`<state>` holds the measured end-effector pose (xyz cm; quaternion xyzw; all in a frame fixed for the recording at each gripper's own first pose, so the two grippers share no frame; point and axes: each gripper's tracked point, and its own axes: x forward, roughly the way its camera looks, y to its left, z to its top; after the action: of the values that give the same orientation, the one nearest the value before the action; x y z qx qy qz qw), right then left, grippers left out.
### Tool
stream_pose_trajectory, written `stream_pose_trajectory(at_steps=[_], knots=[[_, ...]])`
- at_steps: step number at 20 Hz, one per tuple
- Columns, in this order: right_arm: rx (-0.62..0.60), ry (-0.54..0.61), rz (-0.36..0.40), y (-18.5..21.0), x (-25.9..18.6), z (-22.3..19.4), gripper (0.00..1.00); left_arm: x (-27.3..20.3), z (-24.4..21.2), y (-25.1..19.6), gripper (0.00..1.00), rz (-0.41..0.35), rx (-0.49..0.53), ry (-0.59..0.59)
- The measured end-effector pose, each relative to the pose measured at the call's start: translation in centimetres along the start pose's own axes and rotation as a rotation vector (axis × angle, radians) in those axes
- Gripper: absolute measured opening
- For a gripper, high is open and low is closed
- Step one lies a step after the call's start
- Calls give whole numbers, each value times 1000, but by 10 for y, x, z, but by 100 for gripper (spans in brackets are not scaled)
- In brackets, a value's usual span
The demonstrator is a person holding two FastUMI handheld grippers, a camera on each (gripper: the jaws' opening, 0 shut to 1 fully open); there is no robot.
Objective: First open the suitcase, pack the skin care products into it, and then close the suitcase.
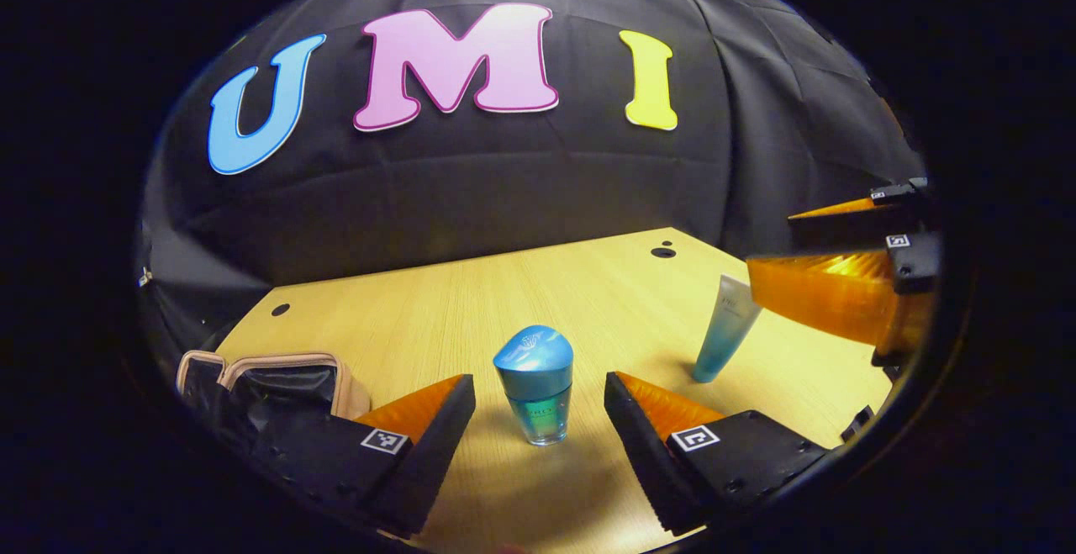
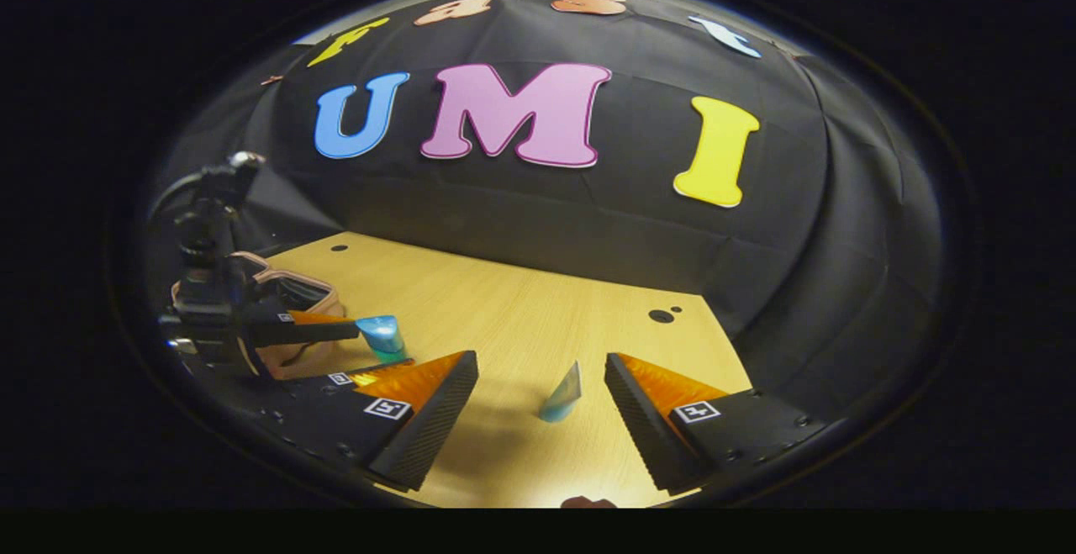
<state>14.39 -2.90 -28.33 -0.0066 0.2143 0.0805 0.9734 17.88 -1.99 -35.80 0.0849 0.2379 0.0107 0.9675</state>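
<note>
- Bottle (image 1: pixel 535 384) with blue cap stands upright at lower centre of the left gripper view, framed by the left gripper (image 1: pixel 538 419), wide open and empty, lined up to grasp
- Tube (image 2: pixel 561 394) stands on its cap between the right gripper (image 2: pixel 540 407) fingers, likewise spread, gripping nothing
- Suitcase (image 1: pixel 277 377) lies unzipped at lower left on the table (image 1: pixel 504 302), ready to receive both

Booth is dim overall — the black wall cloth (image 1: pixel 521 192) soaks up light, while the wooden table (image 1: pixel 588 302) is warmly lit from above. Soft shadow pools on the table under the blue bottle (image 1: pixel 535 384) in the left gripper view. Heavy fisheye bending at the edges — table lines curve. The right gripper view is darker, slightly softer, with detail lost at its left rim.
</note>
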Motion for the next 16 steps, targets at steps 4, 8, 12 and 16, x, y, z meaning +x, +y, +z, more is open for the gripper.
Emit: stream_pose_trajectory(at_steps=[4, 8, 12, 16], knots=[[16, 49, -3, -7, 23, -20, 97, 29, -12, -2, 95, -14, 17, 39], [26, 82, 9, -8, 44, -36, 97, 38, -5, -2, 51, 2, 56, 24], [81, 124, 0, -14, 63, -57, 97, 38, -5, -3, 50, 8, 66, 30], [109, 168, -4, -15, 84, -80, 96, 38, -6, -3, 50, 11, 65, 34]])
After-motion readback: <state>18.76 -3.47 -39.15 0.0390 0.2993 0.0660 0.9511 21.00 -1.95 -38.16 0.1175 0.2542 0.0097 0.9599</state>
